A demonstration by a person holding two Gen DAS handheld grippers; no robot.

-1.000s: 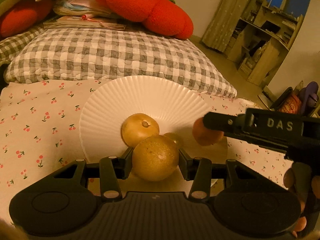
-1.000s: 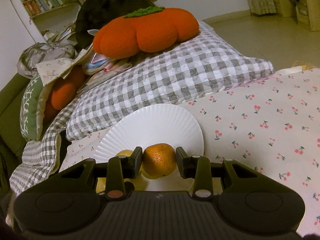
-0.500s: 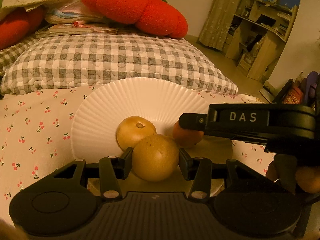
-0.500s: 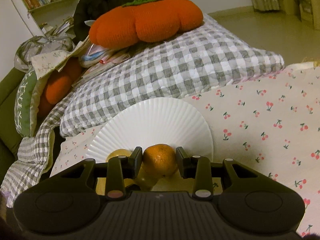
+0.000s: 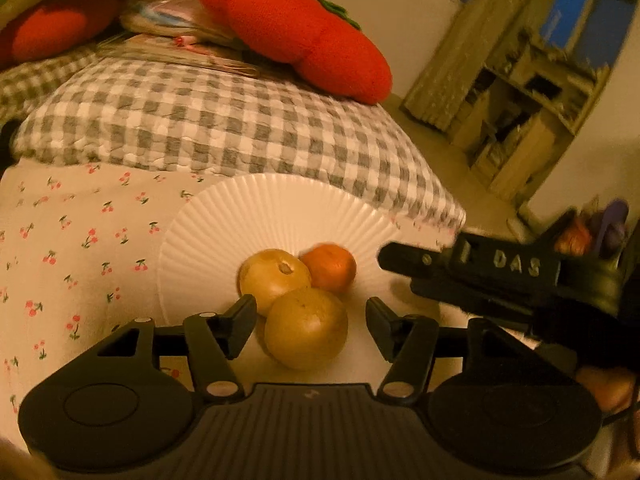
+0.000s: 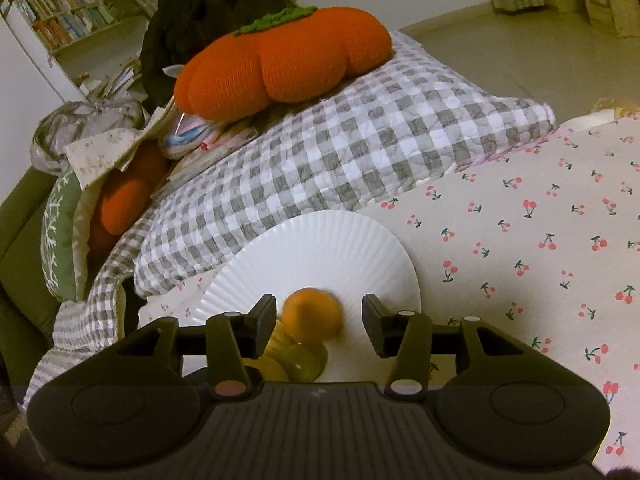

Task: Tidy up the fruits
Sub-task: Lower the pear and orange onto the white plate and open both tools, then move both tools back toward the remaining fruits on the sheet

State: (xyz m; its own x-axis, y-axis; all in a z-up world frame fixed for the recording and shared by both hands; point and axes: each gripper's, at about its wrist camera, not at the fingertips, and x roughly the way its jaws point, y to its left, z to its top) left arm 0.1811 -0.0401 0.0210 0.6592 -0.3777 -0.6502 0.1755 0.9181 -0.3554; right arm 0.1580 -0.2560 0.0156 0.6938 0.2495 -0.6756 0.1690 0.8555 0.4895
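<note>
A white ribbed plate (image 5: 224,232) (image 6: 320,240) lies on the cherry-print cloth. On it sit a pale yellow fruit with a stem dimple (image 5: 274,278), a larger brownish-yellow fruit (image 5: 306,328) and a small orange (image 5: 330,266) (image 6: 312,314). My left gripper (image 5: 308,320) has its jaws opening, with the brownish-yellow fruit between them and a gap on both sides. My right gripper (image 6: 318,318) also has jaws opening; the orange lies blurred between them, clear of both pads. In the left wrist view the right gripper (image 5: 500,276) reaches in from the right, its tip short of the orange.
A grey checked pillow (image 5: 220,128) (image 6: 340,152) lies right behind the plate, with an orange pumpkin cushion (image 6: 284,64) and papers on top. The cherry-print cloth (image 6: 540,240) spreads to the right. Wooden shelves (image 5: 532,92) stand far right.
Both grippers have let go: the left jaws spread off the brownish-yellow fruit, the right jaws off the orange, which now rests on the plate beside the other two fruits.
</note>
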